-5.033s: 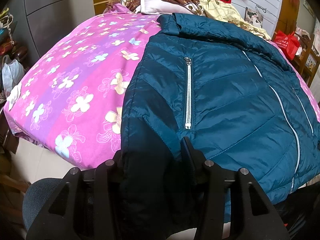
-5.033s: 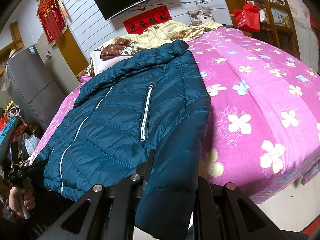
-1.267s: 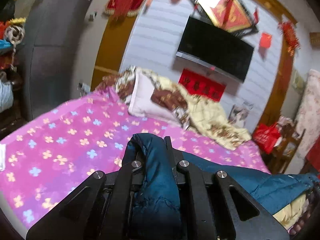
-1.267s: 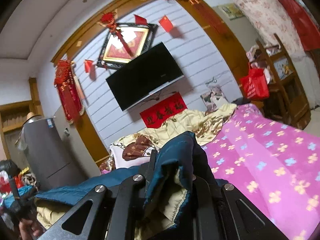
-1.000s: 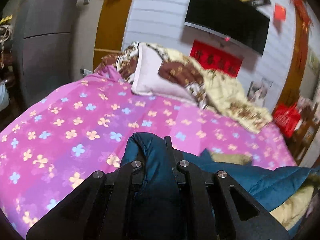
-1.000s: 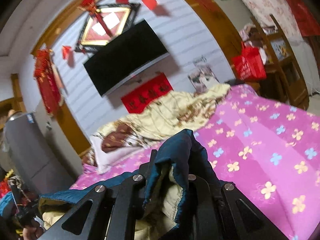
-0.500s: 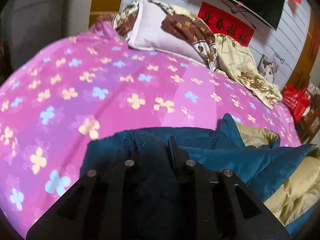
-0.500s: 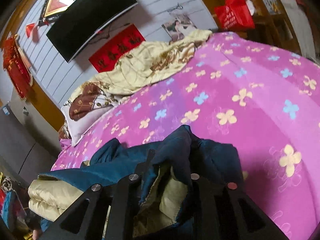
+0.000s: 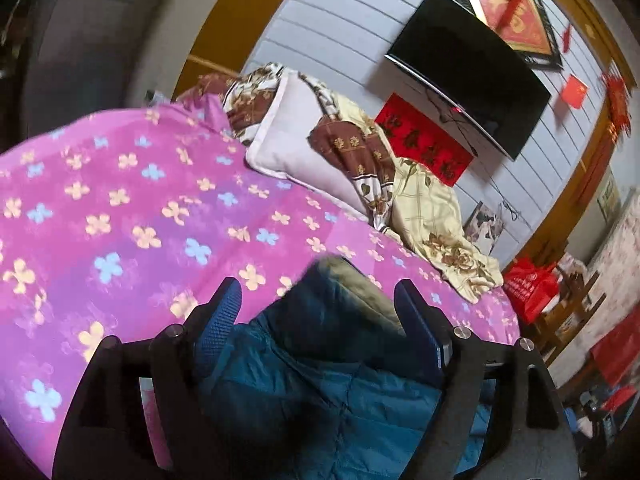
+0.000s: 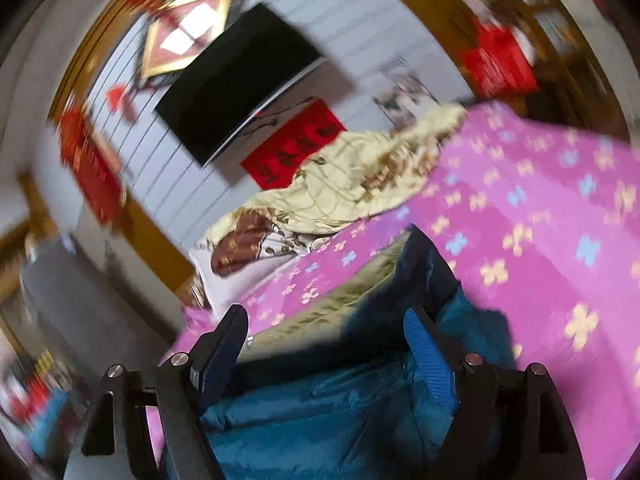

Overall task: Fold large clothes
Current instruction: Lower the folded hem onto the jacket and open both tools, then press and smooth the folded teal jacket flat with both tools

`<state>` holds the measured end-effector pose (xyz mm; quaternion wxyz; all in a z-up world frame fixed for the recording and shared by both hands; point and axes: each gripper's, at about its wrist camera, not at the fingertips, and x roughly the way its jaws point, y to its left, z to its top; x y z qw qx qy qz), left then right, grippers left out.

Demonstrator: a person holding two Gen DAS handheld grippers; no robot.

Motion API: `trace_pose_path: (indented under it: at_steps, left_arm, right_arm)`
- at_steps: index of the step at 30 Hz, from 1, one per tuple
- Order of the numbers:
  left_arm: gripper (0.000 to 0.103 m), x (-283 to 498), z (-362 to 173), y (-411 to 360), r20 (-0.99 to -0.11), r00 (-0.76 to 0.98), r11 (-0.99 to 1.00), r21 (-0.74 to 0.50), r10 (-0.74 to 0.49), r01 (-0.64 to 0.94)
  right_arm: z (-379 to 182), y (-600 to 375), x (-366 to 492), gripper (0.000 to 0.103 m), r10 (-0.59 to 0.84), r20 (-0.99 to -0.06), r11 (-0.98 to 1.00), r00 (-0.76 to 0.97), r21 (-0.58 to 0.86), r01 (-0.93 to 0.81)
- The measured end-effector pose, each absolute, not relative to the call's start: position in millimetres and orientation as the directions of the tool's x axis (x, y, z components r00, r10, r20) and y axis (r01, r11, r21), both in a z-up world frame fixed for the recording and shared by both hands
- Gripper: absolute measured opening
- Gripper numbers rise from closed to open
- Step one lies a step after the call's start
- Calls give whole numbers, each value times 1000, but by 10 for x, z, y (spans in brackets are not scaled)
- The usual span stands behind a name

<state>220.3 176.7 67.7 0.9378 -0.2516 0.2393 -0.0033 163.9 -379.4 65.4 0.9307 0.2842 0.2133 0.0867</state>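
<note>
Fingers of both grippers, clamped on the jacket a second ago, are opening and touch nothing: fold laid on the bed.

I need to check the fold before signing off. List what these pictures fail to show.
- Jacket, left wrist view: lower part cut off by the bottom edge and hidden behind the left gripper, whose jaws are opening clear of it.
- Jacket, right wrist view: folded edges smeared by motion blur; right gripper covers part, its jaws opening.
- Sleeves, zips: not visible in either view.
- Red banner lettering: too small to read.
</note>
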Motion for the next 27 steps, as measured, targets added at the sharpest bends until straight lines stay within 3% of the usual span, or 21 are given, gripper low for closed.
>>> trace_pose_path:
  at_steps: [5,9,12,16,18,21,27]
  left_arm:
    - [79,2270,656,1481,-492,858,914,-399,-144,-75]
    - [79,2493,697,1099,-572,816,972,-227,-77,-67]
    - [79,2667,589,802,-637,769,994,-110,-62,-11]
    - [79,2859,144,629,-690,708,987,146,148,-64]
    - [79,2943,-47,776,-734,659,987,116,162,-113]
    - [81,2987,-156,979,-754,642,984,34,139,-173]
    - [81,2978,-198,1060,-763,635,978,-18,122,-210]
  right_arm:
    - [638,-3392,1671,78,196,-486,957,852,284,-58]
    - [578,-3329,1875,78,226,-550,957,804,279,-78]
    - [516,-3246,2232,86,230,-660,968,716,234,-95]
    - [283,-3249,2615,86,183,-747,982,639,171,-82]
    - [-39,-3333,2851,87,232,-806,970,545,231,-71]
    - [-253,-3435,2968,94,280,-786,951,552,305,-50]
    - [-398,-3410,3226,103,235,-814,967,531,254,-39]
